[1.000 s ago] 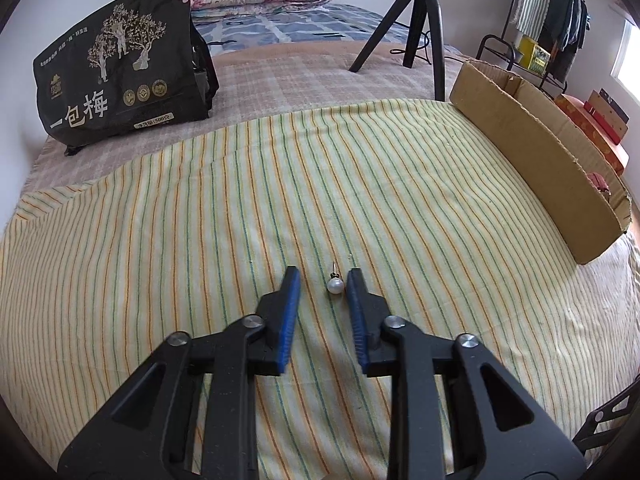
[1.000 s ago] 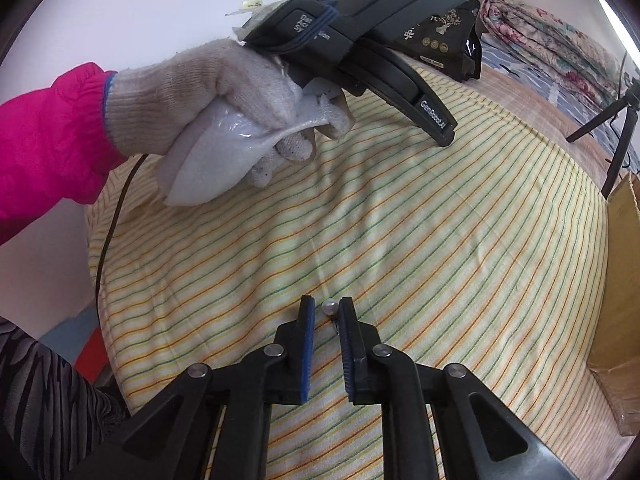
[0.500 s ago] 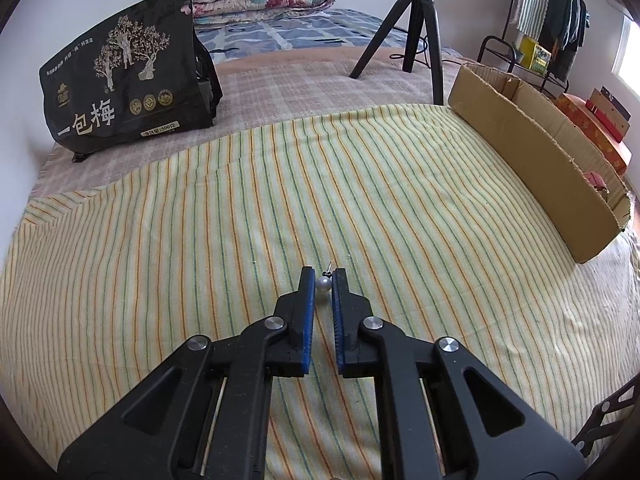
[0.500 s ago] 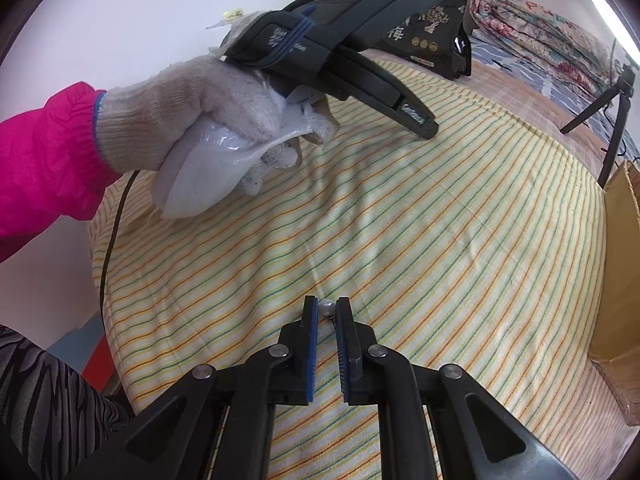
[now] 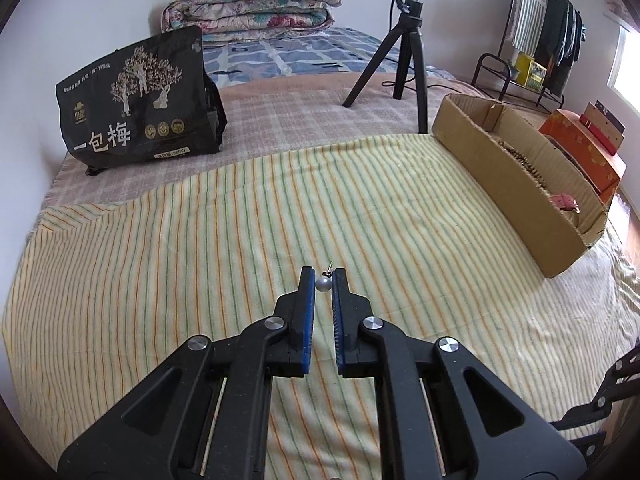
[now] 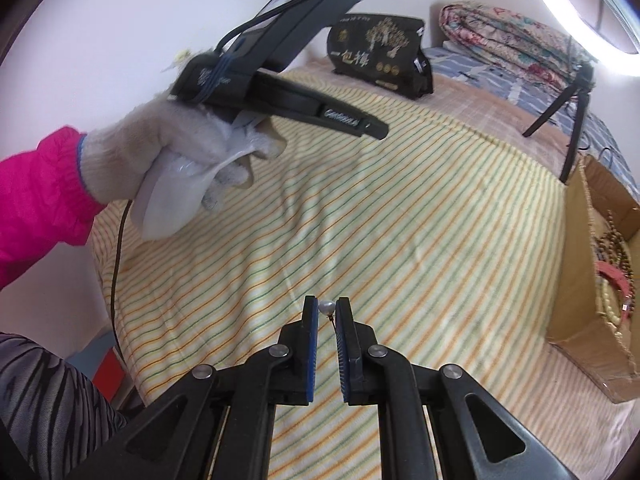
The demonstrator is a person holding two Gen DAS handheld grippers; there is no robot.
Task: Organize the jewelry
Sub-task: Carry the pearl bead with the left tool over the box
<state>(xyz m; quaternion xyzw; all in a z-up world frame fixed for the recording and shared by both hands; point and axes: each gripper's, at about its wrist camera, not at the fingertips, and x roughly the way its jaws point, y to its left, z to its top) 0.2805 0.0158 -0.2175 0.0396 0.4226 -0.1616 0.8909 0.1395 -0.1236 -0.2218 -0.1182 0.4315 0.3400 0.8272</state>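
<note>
Pearl earring, left wrist view: a grey pearl earring (image 5: 322, 285) sits pinched between the blue pads of the left claw (image 5: 323, 280), above the striped sheet (image 5: 240, 240).
Box: cardboard box (image 5: 508, 184) at right.
Pearl earring, right wrist view: a white pearl stud (image 6: 327, 307) is clamped at the tips of the right claw (image 6: 327, 309).
Gloved hand (image 6: 160, 160): grips the other tool, upper left.

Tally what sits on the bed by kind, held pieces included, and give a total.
Pearl earrings, one in each gripper: 2
Black printed bags: 1
Tripods: 1
Cardboard boxes: 1
Folded quilts: 1
Total: 6
</note>
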